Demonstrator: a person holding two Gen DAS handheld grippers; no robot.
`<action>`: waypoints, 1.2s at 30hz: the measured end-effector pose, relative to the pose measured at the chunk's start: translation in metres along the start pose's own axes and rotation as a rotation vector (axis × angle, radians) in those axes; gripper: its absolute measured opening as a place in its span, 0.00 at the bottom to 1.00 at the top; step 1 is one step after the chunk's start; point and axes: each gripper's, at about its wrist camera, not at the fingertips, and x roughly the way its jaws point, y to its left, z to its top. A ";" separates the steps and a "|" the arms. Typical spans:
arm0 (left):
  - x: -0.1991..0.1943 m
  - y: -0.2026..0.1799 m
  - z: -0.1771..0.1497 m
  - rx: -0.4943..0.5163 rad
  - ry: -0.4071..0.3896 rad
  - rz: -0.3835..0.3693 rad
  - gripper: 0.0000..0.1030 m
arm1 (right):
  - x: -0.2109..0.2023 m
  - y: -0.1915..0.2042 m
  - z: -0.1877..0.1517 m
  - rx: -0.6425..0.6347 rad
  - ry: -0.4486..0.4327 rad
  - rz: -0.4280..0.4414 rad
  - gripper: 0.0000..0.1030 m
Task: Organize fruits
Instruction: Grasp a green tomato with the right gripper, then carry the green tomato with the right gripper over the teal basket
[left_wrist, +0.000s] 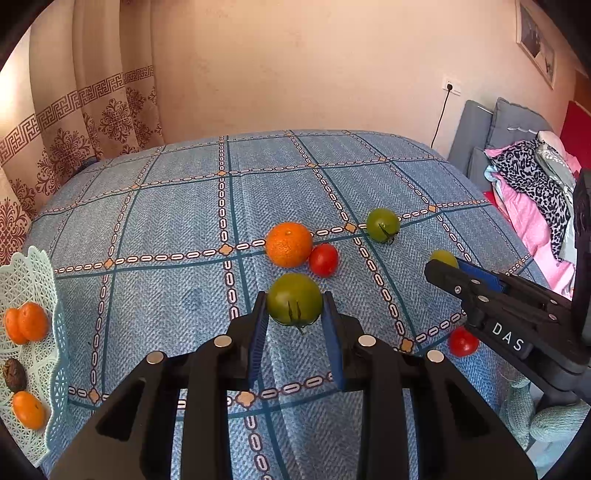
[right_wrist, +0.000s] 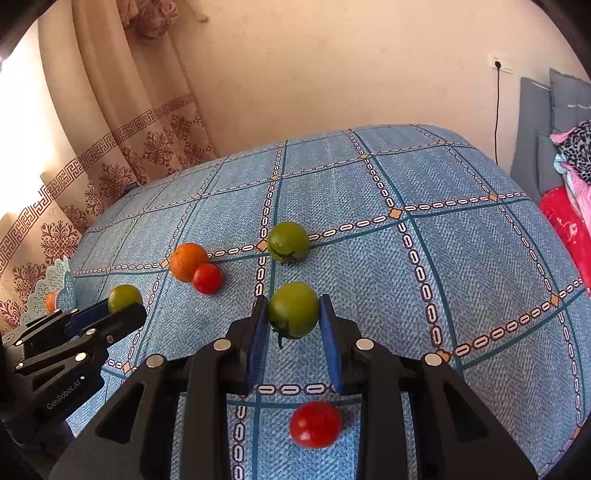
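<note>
Green tomatoes: three (right_wrist: 293, 309) (right_wrist: 287, 242) (right_wrist: 125, 297). Red tomatoes: two (right_wrist: 316, 424) (right_wrist: 207, 278). Oranges: one (left_wrist: 289, 244) on the table, three (left_wrist: 33, 320) (left_wrist: 13, 326) (left_wrist: 28, 410) in the lace basket (left_wrist: 55, 332), beside one dark brown fruit (left_wrist: 14, 374).

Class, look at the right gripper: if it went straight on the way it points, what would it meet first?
The right gripper would first meet the green tomato already between its blue fingers. Whether the pads touch it cannot be told.

Both wrist views look close along their fingers, sharing the bedspread (left_wrist: 166, 229).
</note>
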 end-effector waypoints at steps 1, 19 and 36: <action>-0.004 0.001 -0.001 0.000 -0.009 0.010 0.29 | -0.001 0.001 0.000 -0.002 -0.002 0.001 0.27; -0.065 0.060 -0.025 -0.076 -0.119 0.184 0.29 | -0.020 0.029 -0.004 -0.083 -0.025 0.029 0.27; -0.096 0.126 -0.040 -0.183 -0.158 0.253 0.29 | -0.038 0.102 -0.003 -0.207 -0.049 0.091 0.27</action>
